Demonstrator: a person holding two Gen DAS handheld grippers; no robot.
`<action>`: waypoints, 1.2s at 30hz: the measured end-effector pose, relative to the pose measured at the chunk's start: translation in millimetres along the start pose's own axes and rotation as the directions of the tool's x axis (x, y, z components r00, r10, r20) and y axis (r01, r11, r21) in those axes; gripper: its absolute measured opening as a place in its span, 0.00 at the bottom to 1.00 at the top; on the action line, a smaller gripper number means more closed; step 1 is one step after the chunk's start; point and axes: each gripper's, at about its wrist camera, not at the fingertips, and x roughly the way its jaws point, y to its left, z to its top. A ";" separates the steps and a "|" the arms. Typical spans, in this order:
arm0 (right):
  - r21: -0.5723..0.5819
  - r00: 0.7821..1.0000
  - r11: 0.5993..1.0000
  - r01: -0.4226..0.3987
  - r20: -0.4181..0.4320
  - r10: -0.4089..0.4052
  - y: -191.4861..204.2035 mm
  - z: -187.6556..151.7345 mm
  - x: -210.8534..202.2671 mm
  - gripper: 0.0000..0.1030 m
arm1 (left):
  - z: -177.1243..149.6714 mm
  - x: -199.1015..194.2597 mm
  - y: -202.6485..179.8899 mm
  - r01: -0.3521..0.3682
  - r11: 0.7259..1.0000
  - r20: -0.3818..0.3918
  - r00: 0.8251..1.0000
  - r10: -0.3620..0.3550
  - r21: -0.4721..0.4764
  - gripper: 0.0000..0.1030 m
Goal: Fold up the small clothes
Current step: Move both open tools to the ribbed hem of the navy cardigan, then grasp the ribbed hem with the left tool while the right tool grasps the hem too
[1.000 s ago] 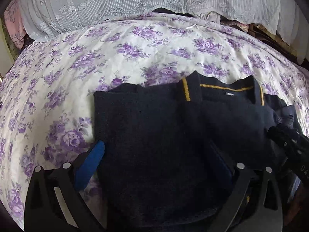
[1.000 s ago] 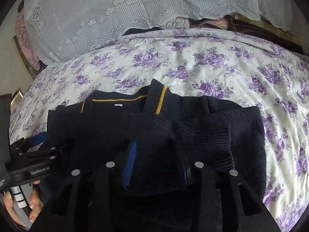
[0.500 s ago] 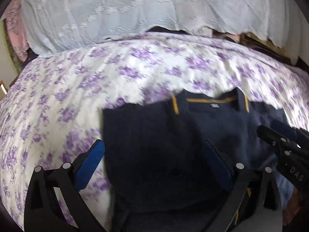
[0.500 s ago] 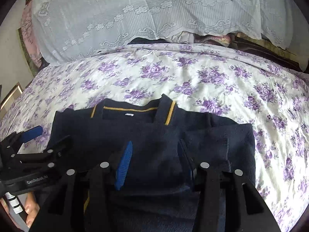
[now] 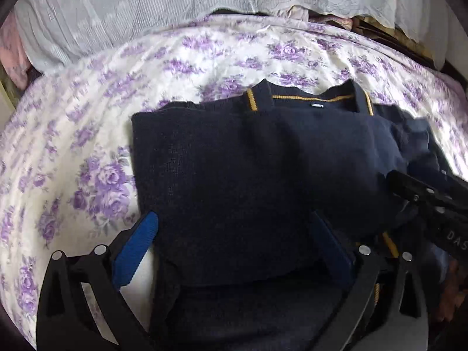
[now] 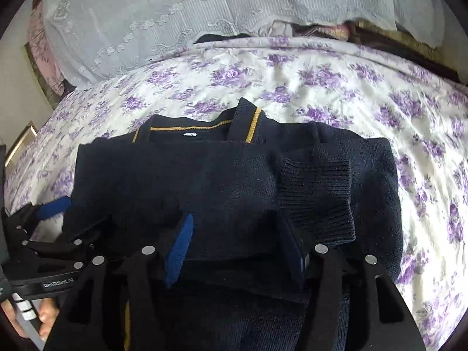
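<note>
Navy knitted sweater with a mustard-striped collar [image 5: 248, 169] lies centre frame in both wrist views, on the white bedspread printed with purple roses [image 5: 87, 152]. Collar points to the top of the frame; the lower half is doubled up over the chest.

Left gripper [image 5: 234, 242]: its 2 blue-padded fingers [image 5: 134, 248] stand wide apart, straddling the near folded edge. We see no cloth pinched, so it reads as released.

Right gripper [image 6: 237, 245]: fingers also spread, resting over the near fold, clamping nothing that we can see. A ribbed knit cuff [image 6: 316, 199] lies on top of the fold, just right of this gripper.

Risks, in our judgement:
- The thick knit could spring back once both grippers lift, since nothing pins the fold.
- The cuff sits loose on top; a finger drawn back past it could snag it and drag the sleeve out.
- The soft bedspread gives little support, so pressing the crease may skew the stack.

Against the view 0.5 s ago: the folded edge now lies closer to the collar, the cuff has reappeared on top, and the left view is no longer blurred. Both grippers have stayed spread.
</note>
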 end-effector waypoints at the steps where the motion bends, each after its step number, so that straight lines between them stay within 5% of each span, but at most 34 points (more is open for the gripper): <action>1: 0.009 1.000 1.000 0.020 0.004 -0.020 0.6 -1.2 -10.3 0.56 | -5.1 -8.6 0.9 -0.010 1.000 0.000 1.000 0.010 -0.014 0.96; 5: 0.043 0.991 0.997 -0.070 0.115 0.064 -2.2 -27.2 -79.3 0.60 | -45.9 -52.8 19.5 0.144 0.985 0.031 0.989 -0.142 -0.099 0.96; 10: 0.140 0.993 0.983 -0.117 -0.009 0.120 -27.7 -98.5 -90.2 0.60 | -102.8 -62.8 33.9 0.140 0.981 -0.059 0.987 -0.149 -0.138 0.96; 15: 0.168 0.989 0.975 -0.147 0.047 0.141 -33.1 -126.5 -123.8 0.59 | -140.9 -89.8 24.7 0.100 0.992 -0.041 0.994 -0.104 -0.082 0.96; 21: 0.211 0.981 0.961 -0.181 0.112 0.160 -51.5 -173.3 -167.1 0.59 | -188.6 -124.9 46.6 0.236 0.963 -0.004 0.971 -0.238 -0.131 0.96; 30: 0.269 0.971 0.933 -0.238 0.094 0.220 -80.2 -215.4 -193.0 0.59 | -211.5 -144.9 41.8 0.295 0.949 0.012 0.955 -0.295 -0.107 0.96; 36: 0.268 0.964 0.927 -0.263 0.034 0.263 -77.6 -203.1 -175.2 0.61 | -189.1 -124.5 29.0 0.322 0.942 -0.038 0.945 -0.326 -0.096 0.96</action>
